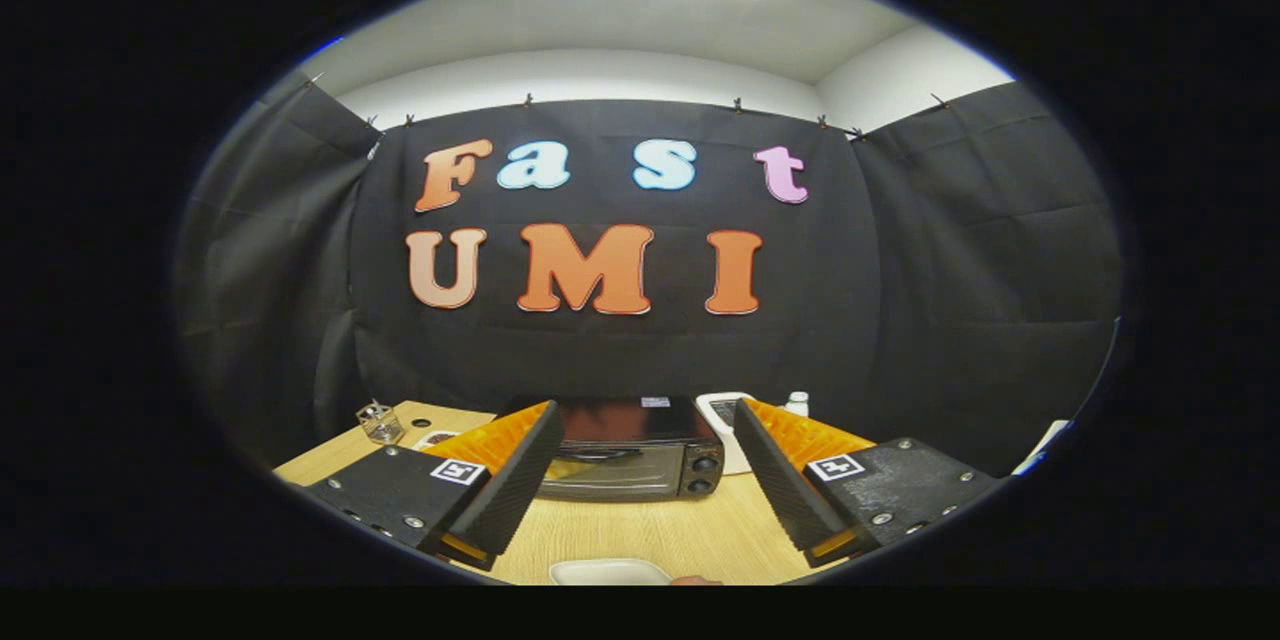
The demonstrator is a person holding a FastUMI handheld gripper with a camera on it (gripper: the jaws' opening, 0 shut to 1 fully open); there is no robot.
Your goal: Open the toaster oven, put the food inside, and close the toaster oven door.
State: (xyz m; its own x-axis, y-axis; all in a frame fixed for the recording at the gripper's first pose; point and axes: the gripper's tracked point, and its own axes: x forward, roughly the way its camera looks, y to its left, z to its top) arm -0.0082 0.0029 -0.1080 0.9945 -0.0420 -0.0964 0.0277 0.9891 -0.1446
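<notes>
Presently the gripper fingers stand wide apart, holding nothing; beyond them on the wooden counter sits the closed black metal-and-glass toaster oven, probably rigid and heavy, best taken by its door handle.

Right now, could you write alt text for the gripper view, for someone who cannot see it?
A closed toaster oven sits on a wooden table, beyond the open, empty gripper. A white dish lies near, between the fingers; a small glass jar stands off left.
</notes>
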